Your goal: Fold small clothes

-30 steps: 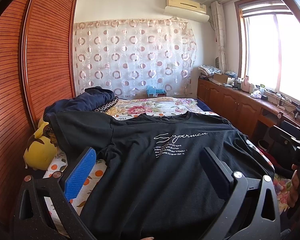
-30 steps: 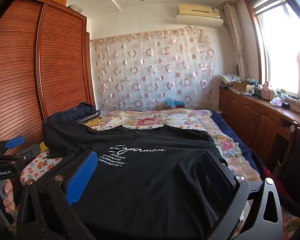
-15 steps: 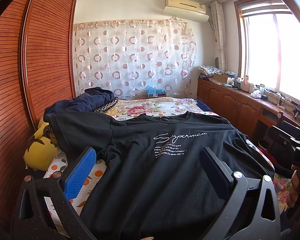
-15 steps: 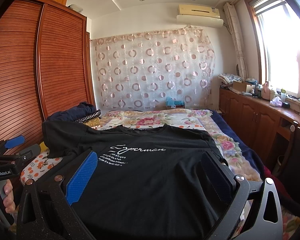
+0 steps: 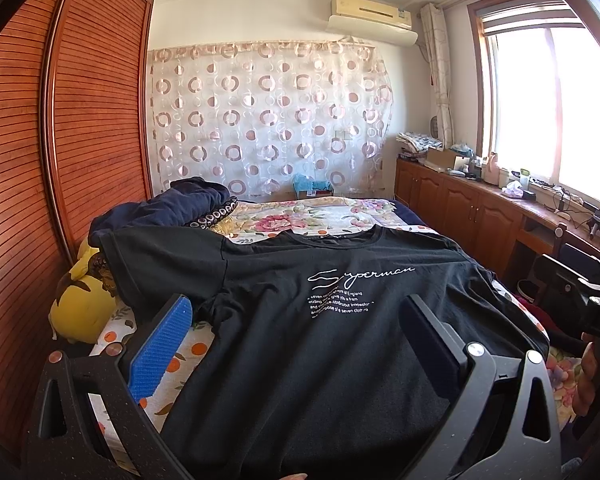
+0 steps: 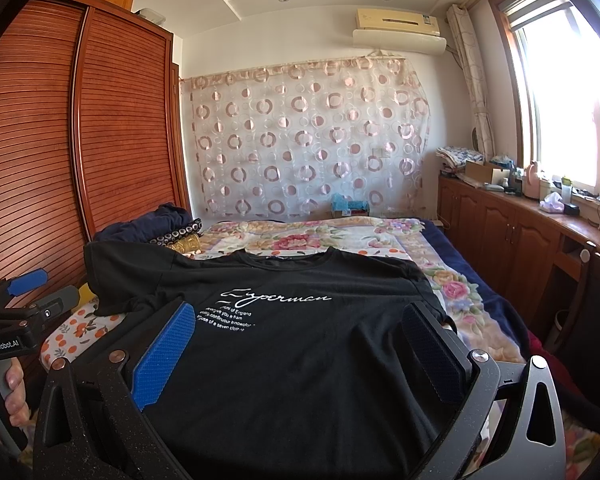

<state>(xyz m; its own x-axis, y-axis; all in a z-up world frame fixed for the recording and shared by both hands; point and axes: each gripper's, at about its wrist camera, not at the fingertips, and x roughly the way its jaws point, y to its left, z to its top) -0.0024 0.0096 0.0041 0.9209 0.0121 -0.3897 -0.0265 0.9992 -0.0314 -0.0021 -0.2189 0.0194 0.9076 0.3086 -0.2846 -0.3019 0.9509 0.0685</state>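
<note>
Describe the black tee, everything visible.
The black tee is a short-sleeved crew-neck, soft matte knit by its look, with a white script logo and small white text lines on the chest. It lies spread flat, front up, on the floral bedsheet, collar toward the far curtain, lightly wrinkled, unfolded. Its left sleeve drapes over a yellow plush toy and reaches the navy pile. Both the left gripper and right gripper stand open above its lower half, not gripping it.

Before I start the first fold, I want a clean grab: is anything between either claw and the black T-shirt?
Nothing visible: the T-shirt lies flat, bare, under the open left claw and right claw.
</note>
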